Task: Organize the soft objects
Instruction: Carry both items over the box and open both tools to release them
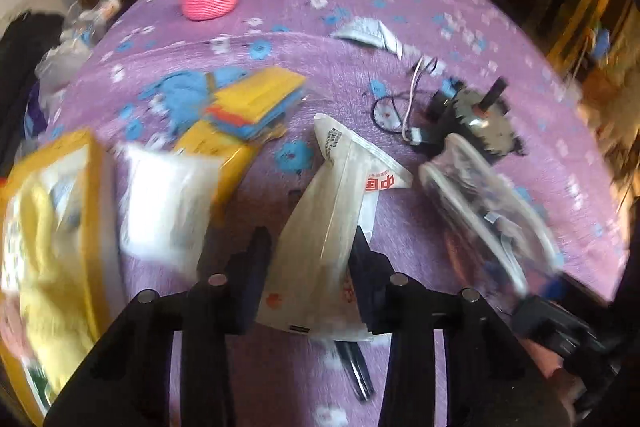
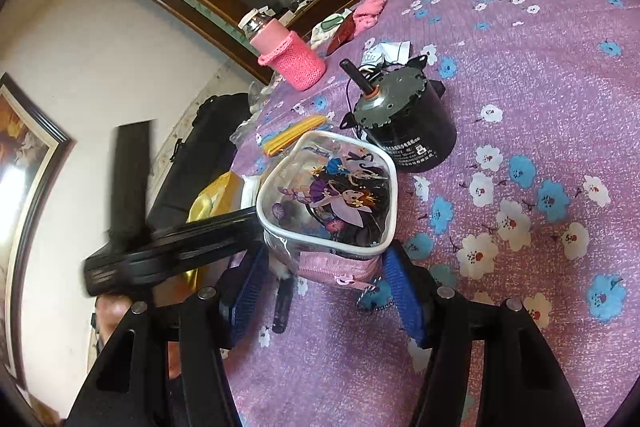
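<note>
Roughly central on the purple floral cloth (image 1: 400,7): a white plastic packet (image 1: 328,223), between the left gripper (image 1: 310,247) fingers, which pinch it from both sides. Thin, light, crinkly and probably slippery; a hold across its wide lower body looks safest. Long axis runs away from the camera, narrow folded end farthest.

Right gripper (image 2: 326,267) brackets a clear cartoon-print pouch (image 2: 328,195) with pink zipper; jaws spread, whether the blue pads touch I cannot tell. Pouch looks soft, squashy; grip it at the zipper band. A black motor (image 2: 404,127) stands just behind it.

Bright daylight; left view motion-blurred, right sharper; fisheye edges warped, dark.
</note>
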Demonstrator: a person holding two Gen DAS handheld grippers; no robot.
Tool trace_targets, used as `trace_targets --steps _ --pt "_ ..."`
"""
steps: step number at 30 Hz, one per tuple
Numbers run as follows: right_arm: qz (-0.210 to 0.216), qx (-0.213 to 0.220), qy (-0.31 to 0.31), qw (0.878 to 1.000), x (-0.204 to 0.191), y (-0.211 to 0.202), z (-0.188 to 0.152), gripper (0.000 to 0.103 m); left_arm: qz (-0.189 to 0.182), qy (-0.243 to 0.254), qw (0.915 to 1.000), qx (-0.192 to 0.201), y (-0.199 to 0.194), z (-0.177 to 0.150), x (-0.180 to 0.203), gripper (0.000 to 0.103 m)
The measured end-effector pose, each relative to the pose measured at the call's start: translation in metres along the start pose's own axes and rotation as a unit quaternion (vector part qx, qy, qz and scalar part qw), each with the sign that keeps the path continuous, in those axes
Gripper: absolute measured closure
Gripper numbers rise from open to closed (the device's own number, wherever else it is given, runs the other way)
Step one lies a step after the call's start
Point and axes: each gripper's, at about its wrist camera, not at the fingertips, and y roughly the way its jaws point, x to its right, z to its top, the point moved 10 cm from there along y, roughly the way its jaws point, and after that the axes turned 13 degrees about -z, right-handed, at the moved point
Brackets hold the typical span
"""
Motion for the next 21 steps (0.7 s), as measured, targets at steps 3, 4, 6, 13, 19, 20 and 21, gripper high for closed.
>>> trace_targets --steps 3,4,6,13,19,20,21 --pt "-0.015 -0.014 -0.004 1.000 -0.001 0.008 -0.003 0.031 0.002 -0.045 0.9985 0.030 -0.027 -0.011 -0.011 0.067" --pt "-0.019 -0.015 -0.004 1.000 -0.001 0.009 -0.003 0.028 -0.003 -0.059 0.9976 0.038 -0.035 -0.015 -0.014 0.067" --pt "-0.023 -0.010 -0.002 1.000 -0.003 0.009 -0.001 0.023 -0.032 -0.089 0.9939 0.057 -0.054 -0.029 -0.015 0.067" --pt "-0.049 -0.012 -0.003 0.999 -0.020 0.019 0.011 0.016 -0.070 -0.148 0.9790 0.121 -0.106 -0.081 -0.018 0.067" --pt "-0.181 -0.004 -0.105 0.978 -0.038 0.050 0.005 0.028 -0.053 -0.182 0.9662 0.174 -0.146 -0.099 -0.047 0.067" --pt "-0.191 -0.011 -0.109 0.975 -0.036 0.053 0.002 0.039 -0.050 -0.193 0.9626 0.184 -0.154 -0.100 -0.057 0.067" --pt "-0.179 -0.017 -0.104 0.978 -0.037 0.055 0.000 0.042 -0.049 -0.202 0.9590 0.193 -0.162 -0.102 -0.066 0.067"
